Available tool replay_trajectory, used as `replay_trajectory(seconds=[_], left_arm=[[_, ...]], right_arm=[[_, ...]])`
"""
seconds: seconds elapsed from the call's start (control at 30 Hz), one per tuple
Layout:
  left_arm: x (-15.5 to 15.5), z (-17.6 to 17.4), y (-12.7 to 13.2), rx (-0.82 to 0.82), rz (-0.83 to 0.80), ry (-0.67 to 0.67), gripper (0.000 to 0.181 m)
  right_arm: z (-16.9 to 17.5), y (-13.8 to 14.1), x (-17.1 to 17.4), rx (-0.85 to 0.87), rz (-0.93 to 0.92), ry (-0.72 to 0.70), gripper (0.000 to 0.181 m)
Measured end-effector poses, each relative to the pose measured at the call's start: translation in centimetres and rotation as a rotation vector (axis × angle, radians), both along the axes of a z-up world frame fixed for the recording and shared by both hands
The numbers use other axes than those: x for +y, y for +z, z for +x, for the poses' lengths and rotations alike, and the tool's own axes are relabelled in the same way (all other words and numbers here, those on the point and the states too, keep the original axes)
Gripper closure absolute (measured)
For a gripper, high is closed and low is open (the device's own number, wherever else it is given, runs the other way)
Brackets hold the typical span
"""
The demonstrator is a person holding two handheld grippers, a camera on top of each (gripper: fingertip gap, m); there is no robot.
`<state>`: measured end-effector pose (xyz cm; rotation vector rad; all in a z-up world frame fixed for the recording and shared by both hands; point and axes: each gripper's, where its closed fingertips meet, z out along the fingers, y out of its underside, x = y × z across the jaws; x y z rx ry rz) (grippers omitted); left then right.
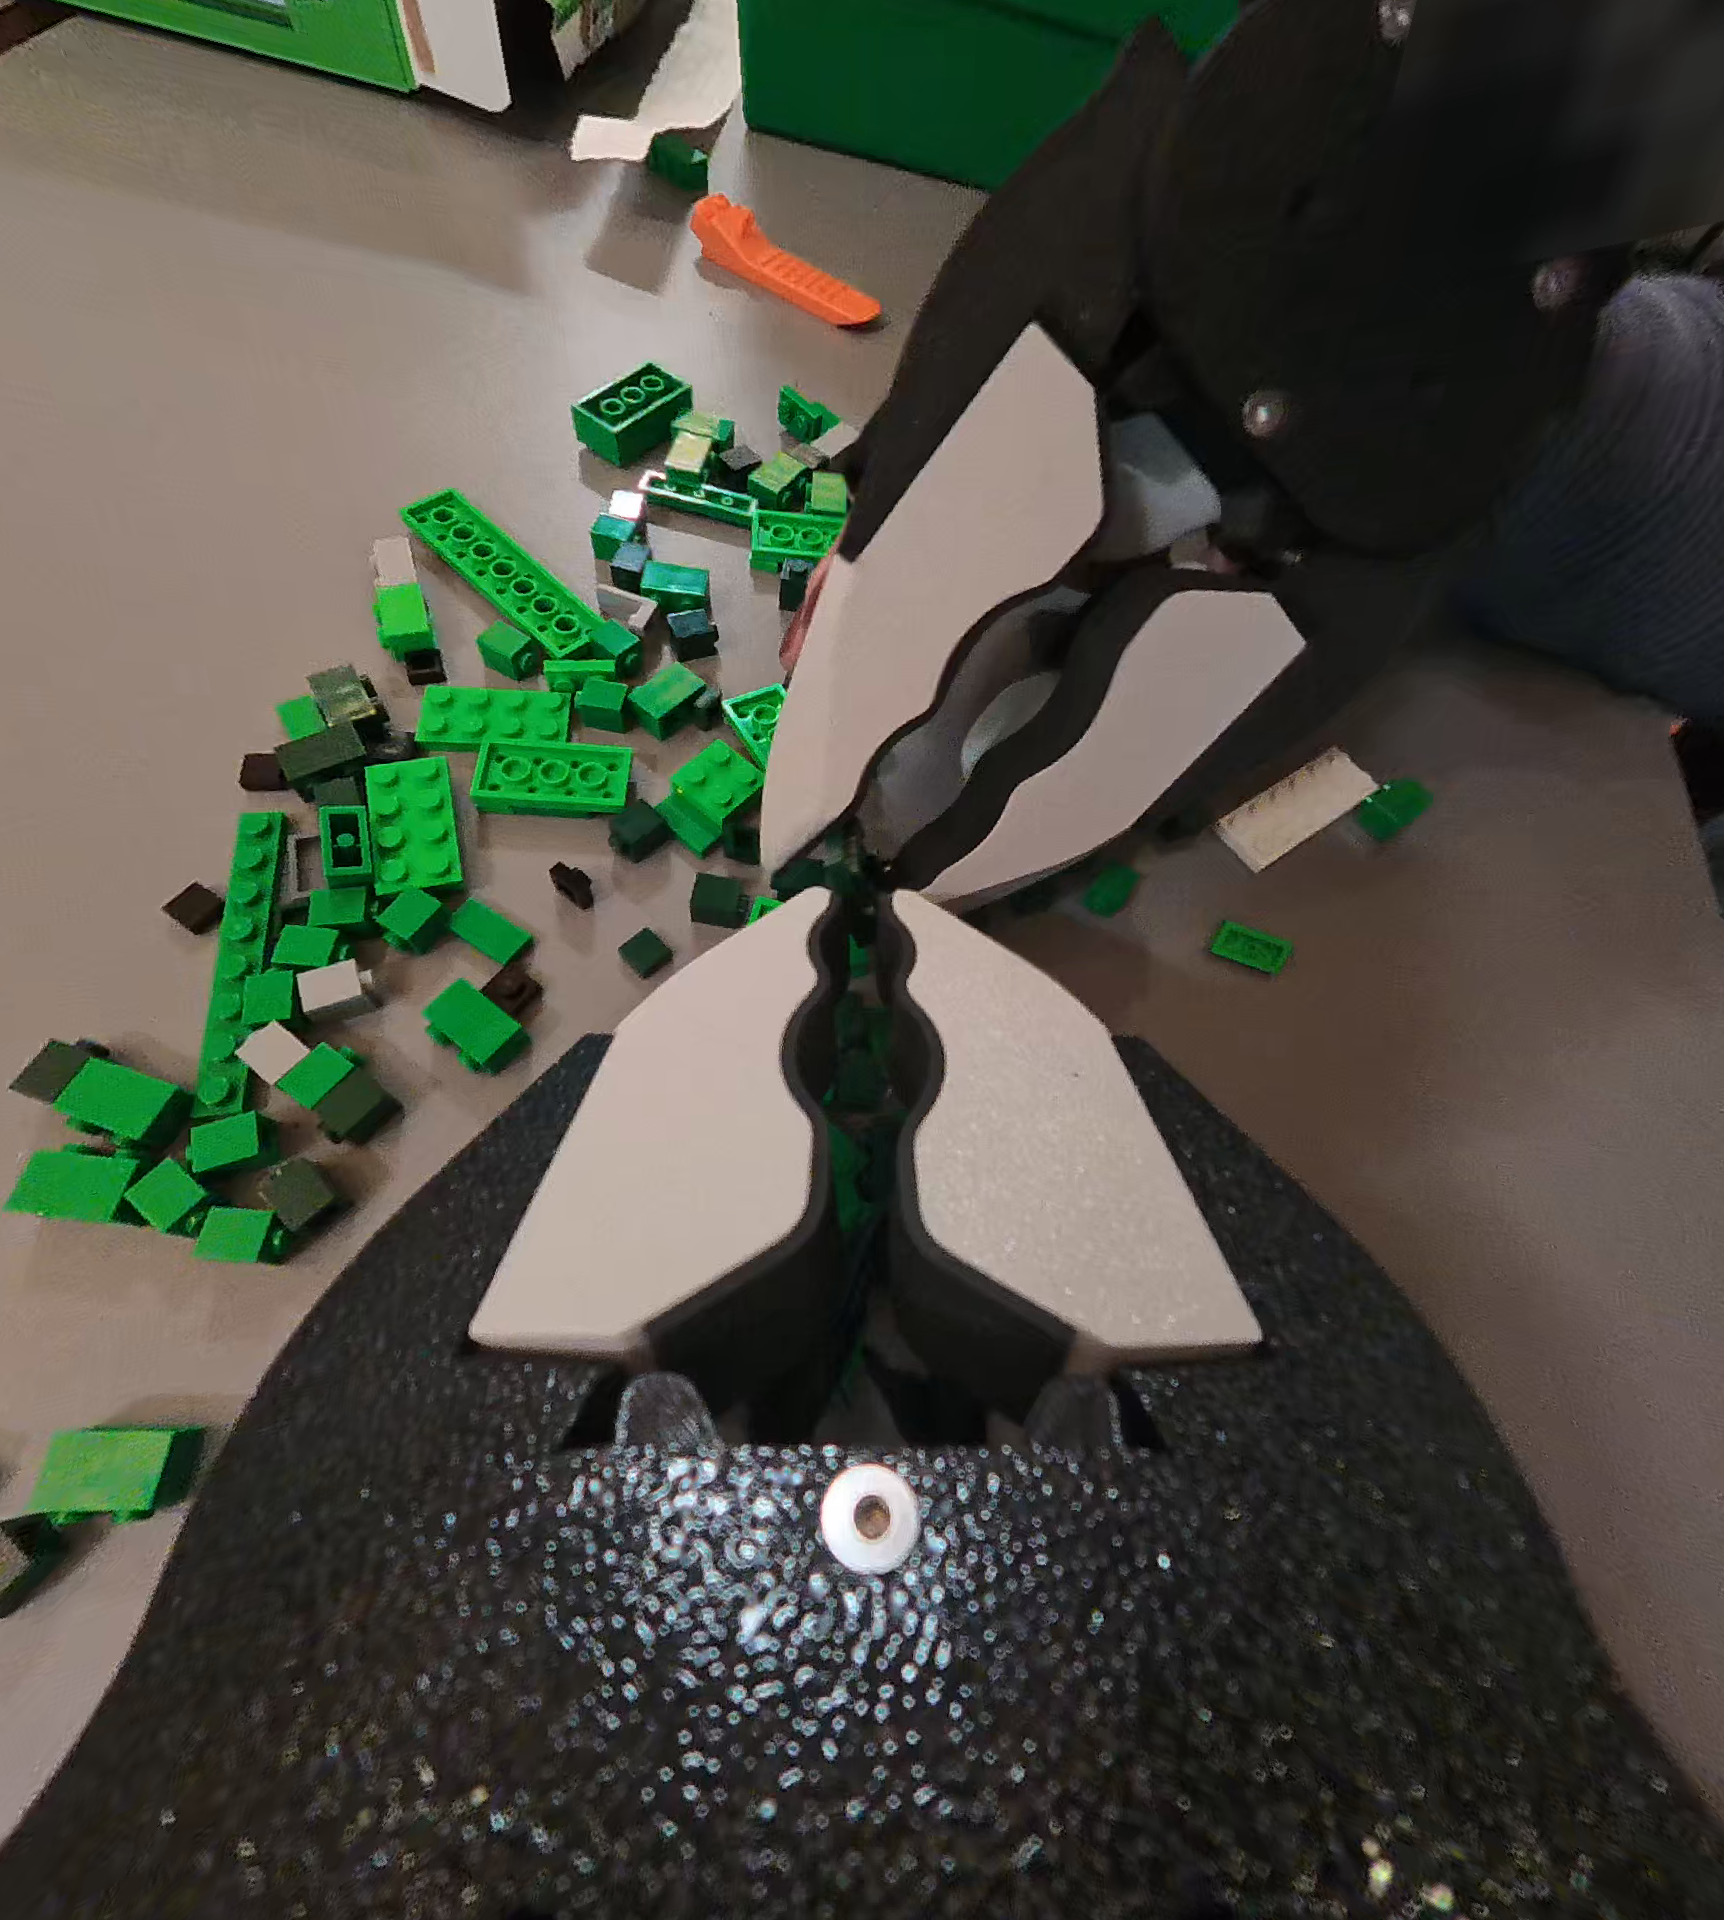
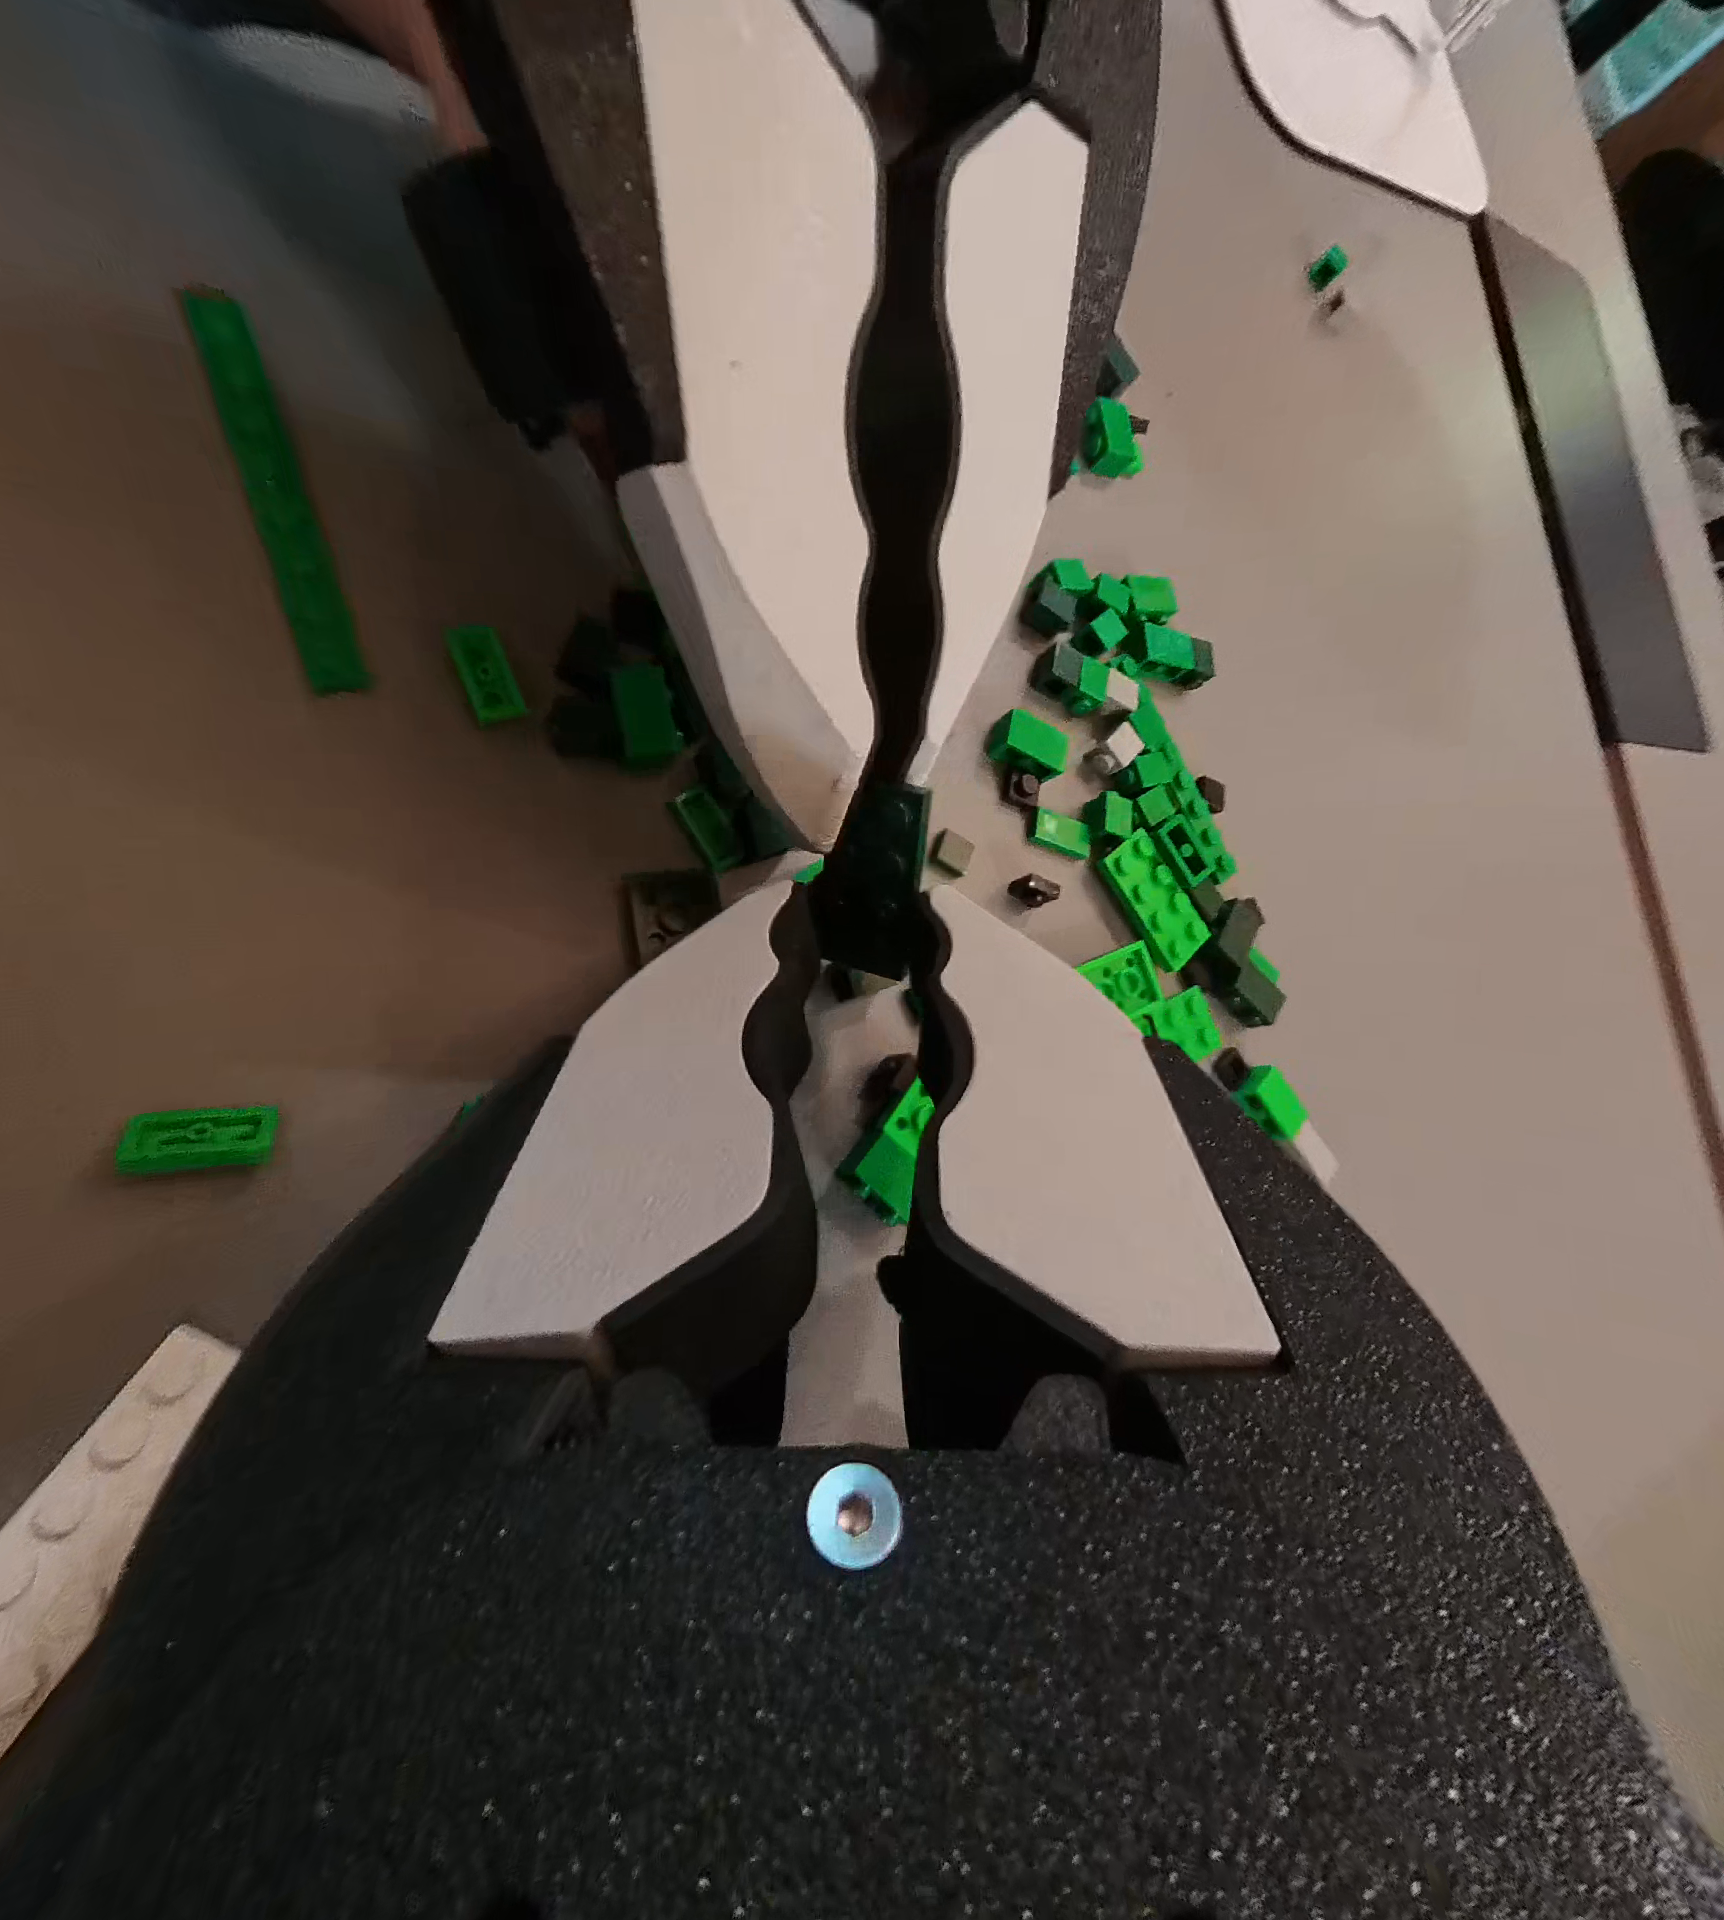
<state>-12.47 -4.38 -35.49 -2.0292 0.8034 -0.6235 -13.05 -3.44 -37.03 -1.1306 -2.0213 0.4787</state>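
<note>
Dark green brick (image 2: 873, 878) sits mid-air between the two sets of tongs, tip to tip above the surface (image 1: 162, 343). Right tongs (image 2: 868, 914) clamped on its near end. Left tongs (image 1: 863, 904) look closed on the far end, though in the left wrist view the piece is mostly hidden in the dark gap. Opposed grip from both ends, so my guess is it's being pressed together or pulled apart; can't tell which.

Below and to the side: loose pile of green bricks (image 1: 401, 831), light and dark, with a few black and grey bits. Long green plate (image 1: 510, 577) lies flat in the pile. Orange brick separator (image 1: 785, 265) farther back, near a green box (image 1: 868, 94). White plate (image 1: 1294, 805) near the surface edge, just beside a small green brick.
</note>
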Motion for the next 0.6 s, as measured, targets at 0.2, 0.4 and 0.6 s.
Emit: replay_trajectory(seconds=[0.2,0.4,0.6], left_arm=[[-0.2,0.4,-0.3,0.069,0.031,-0.026,0.176],[-0.5,0.8,-0.5,0.115,0.059,-0.063,0.176],[-0.9,1.2,-0.5,0.136,0.089,-0.104,0.176]], right_arm=[[0.3,-0.5,-0.4,-0.026,-0.088,0.017,0.165],[0.7,-0.8,-0.9,-0.047,-0.155,0.042,0.165],[1.1,-0.8,-1.4,-0.055,-0.202,0.076,0.166]])
